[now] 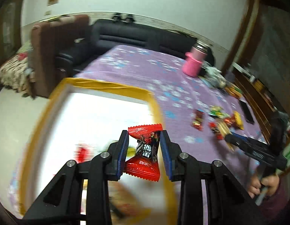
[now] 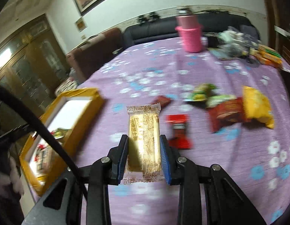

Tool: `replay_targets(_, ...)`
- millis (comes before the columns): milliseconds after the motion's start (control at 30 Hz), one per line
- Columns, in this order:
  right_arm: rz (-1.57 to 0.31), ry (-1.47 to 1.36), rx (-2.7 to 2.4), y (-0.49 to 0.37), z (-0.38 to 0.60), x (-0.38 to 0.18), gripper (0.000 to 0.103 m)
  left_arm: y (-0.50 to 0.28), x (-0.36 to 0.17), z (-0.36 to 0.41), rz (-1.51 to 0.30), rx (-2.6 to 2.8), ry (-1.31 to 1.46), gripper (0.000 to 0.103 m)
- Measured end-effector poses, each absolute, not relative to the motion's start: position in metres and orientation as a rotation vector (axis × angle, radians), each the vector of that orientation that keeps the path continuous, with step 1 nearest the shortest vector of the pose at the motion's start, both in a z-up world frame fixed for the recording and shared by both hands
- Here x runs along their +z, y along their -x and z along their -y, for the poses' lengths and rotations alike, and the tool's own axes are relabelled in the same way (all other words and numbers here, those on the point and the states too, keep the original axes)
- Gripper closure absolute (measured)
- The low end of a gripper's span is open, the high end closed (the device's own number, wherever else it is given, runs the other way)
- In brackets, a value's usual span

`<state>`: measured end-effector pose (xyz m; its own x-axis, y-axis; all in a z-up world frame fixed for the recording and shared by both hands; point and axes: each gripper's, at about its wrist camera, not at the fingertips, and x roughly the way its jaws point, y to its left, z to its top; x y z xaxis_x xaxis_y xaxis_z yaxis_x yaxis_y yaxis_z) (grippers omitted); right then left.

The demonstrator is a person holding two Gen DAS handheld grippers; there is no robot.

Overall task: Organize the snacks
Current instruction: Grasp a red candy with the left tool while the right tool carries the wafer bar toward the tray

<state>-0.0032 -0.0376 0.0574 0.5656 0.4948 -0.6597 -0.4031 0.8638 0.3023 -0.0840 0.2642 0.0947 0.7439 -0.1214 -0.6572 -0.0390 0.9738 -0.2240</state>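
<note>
Hanging over the yellow-rimmed box (image 1: 156, 108), the left gripper (image 1: 144, 144) has its blue ribbed pads pinched on the waist of a red candy (image 1: 145, 150), a glossy foil piece twisted at the middle with black lettering. Its long axis runs up and down the left wrist frame, one crimped, zigzag-edged fan above the fingertips and the other fan below them. The box fills the lower left of that frame, white inside, its contents too blurred to tell.

In the right wrist frame, the right gripper (image 2: 144, 146) is clamped on the long sides of a pale biscuit packet (image 2: 144, 140), a flat rectangle in clear crinkled wrap with brown print. It points straight away along the fingers, its sealed far end toward the middle of the frame, above the purple flowered tablecloth (image 2: 220, 168).

Loose snacks lie to the right of centre: a small red sweet (image 2: 177, 131) just beside the right finger, a red-brown packet (image 2: 227, 112), a puffy yellow bag (image 2: 257, 106) and green wrappers (image 2: 203, 91). A pink cup (image 2: 190, 37) stands at the upper middle.
</note>
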Motion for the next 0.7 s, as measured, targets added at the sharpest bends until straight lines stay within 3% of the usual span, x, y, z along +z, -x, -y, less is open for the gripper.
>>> replay_targets(267,-0.837,0.003,0.704,0.022,-0.070,0.079,0.072,0.073,0.074,-0.336,-0.796,0.068,0.267,0.067)
replay_targets(567,-0.952,0.135,0.811,0.037,-0.157,0.049,0.072,0.060,0.059,-0.355,-0.875,0.033,0.343,0.067)
replay_targets(667,-0.972,0.148,0.804,0.038,-0.166,0.039,0.072,0.062,0.057,-0.364,-0.874,0.023,0.403,0.063)
replay_targets(700,-0.978,0.150,0.800,0.037,-0.167,0.037,0.072,0.063,0.056,-0.367,-0.871,0.017,0.427,0.057)
